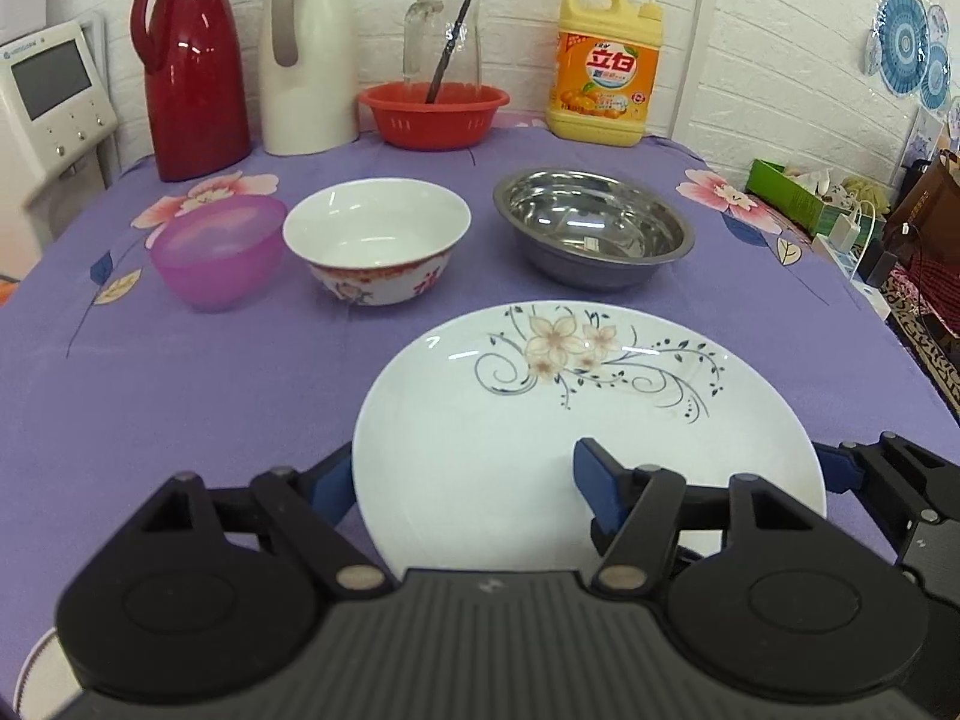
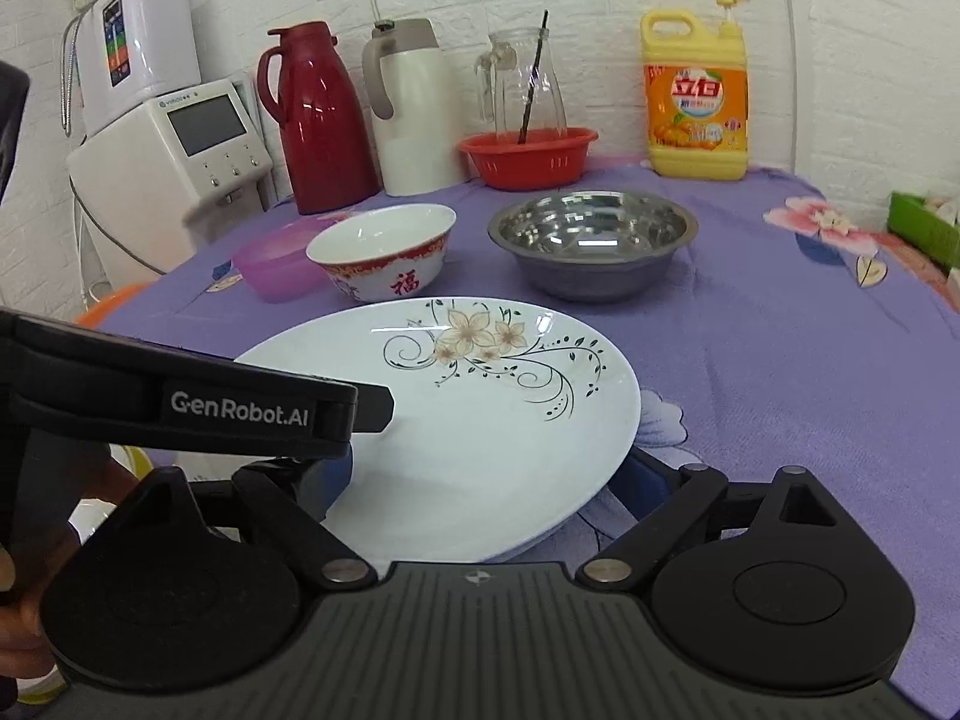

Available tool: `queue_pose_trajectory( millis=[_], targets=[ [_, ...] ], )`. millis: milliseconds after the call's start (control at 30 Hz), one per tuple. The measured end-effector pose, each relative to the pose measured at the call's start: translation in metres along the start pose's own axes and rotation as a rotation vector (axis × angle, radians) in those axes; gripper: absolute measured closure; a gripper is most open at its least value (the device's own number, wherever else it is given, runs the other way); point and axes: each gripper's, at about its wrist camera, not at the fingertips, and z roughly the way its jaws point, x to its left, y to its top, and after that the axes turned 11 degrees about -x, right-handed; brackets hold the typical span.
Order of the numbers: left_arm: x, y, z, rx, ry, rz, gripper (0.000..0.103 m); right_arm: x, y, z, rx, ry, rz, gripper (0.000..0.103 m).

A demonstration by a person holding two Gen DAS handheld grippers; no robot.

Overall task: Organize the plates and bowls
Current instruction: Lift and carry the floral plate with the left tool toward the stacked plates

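A white plate with a flower print (image 1: 540, 420) (image 2: 480, 408) lies on the purple cloth nearest me. My left gripper (image 1: 462, 486) straddles its left rim, one blue finger outside the edge and the other finger (image 1: 600, 492) over the plate, jaws wide apart. My right gripper (image 2: 489, 474) stands open at the plate's near right rim, both fingers partly hidden by it. Behind the plate, left to right, stand a purple plastic bowl (image 1: 219, 252), a white bowl with red trim (image 1: 377, 240) and a steel bowl (image 1: 591, 228).
Along the back wall stand a red jug (image 1: 192, 66), a white jug (image 1: 306, 60), a glass jar in a red basket (image 1: 432, 114) and a yellow detergent bottle (image 1: 606, 66). A white appliance (image 1: 54, 96) sits off the table's left, a green box (image 1: 792, 192) off its right.
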Motion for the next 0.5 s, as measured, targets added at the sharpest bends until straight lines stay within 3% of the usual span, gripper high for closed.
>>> queue_pose_trajectory(
  millis=[100,333,500],
  targets=[
    [0.006,-0.002,-0.016,-0.024,0.001,-0.006,0.038,0.019,0.001,-0.013,-0.032,-0.019,-0.073,0.000],
    [0.035,-0.015,-0.062,-0.061,-0.011,-0.056,0.038,0.046,0.003,-0.037,-0.049,0.032,-0.066,0.000],
    [0.058,-0.032,-0.098,-0.090,0.038,-0.065,0.038,0.081,-0.003,-0.050,-0.052,0.080,-0.087,0.000]
  ],
)
